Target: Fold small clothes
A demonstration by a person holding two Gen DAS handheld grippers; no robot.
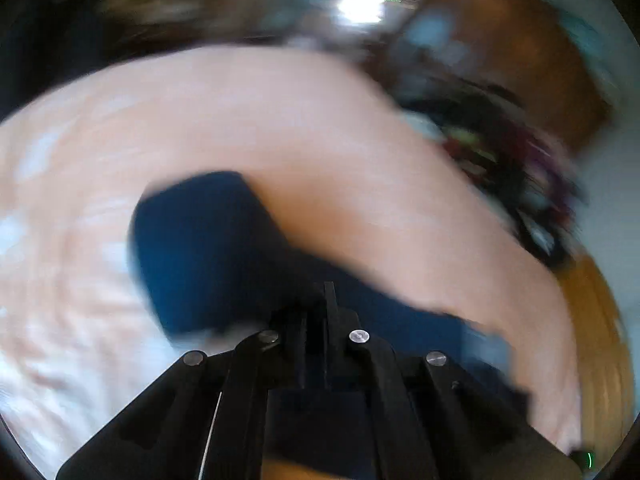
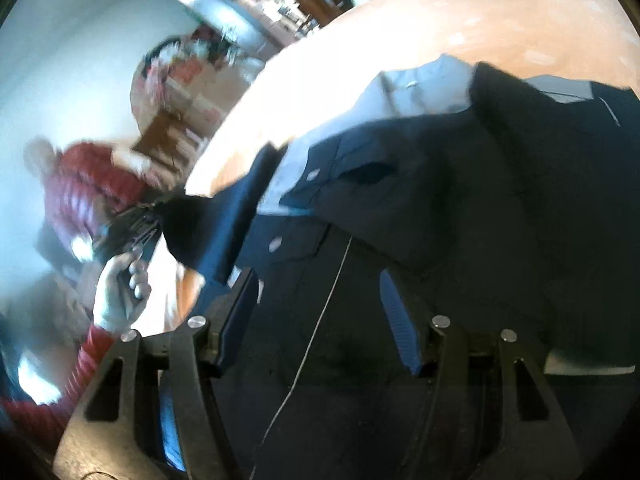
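A navy blue garment [image 1: 208, 248] with pale blue lining lies on a peach cloth surface [image 1: 280, 120]. In the left wrist view my left gripper [image 1: 326, 296] has its fingers pressed together, shut on an edge of this garment. In the right wrist view the garment [image 2: 460, 200] is rumpled, with the lining [image 2: 420, 88] turned up. My right gripper [image 2: 318, 280] hovers open just above the dark cloth, with nothing between its fingers. The same view shows the left gripper [image 2: 160, 208] at the left, pinching a lifted corner of the garment. Both views are motion-blurred.
A gloved hand [image 2: 120, 296] with a red sleeve [image 2: 84, 184] holds the left gripper. The peach surface's edge [image 2: 240, 120] curves past dark clutter [image 1: 512, 168] and wooden furniture [image 1: 520, 40]. A wooden rim [image 1: 600, 340] borders the surface on the right.
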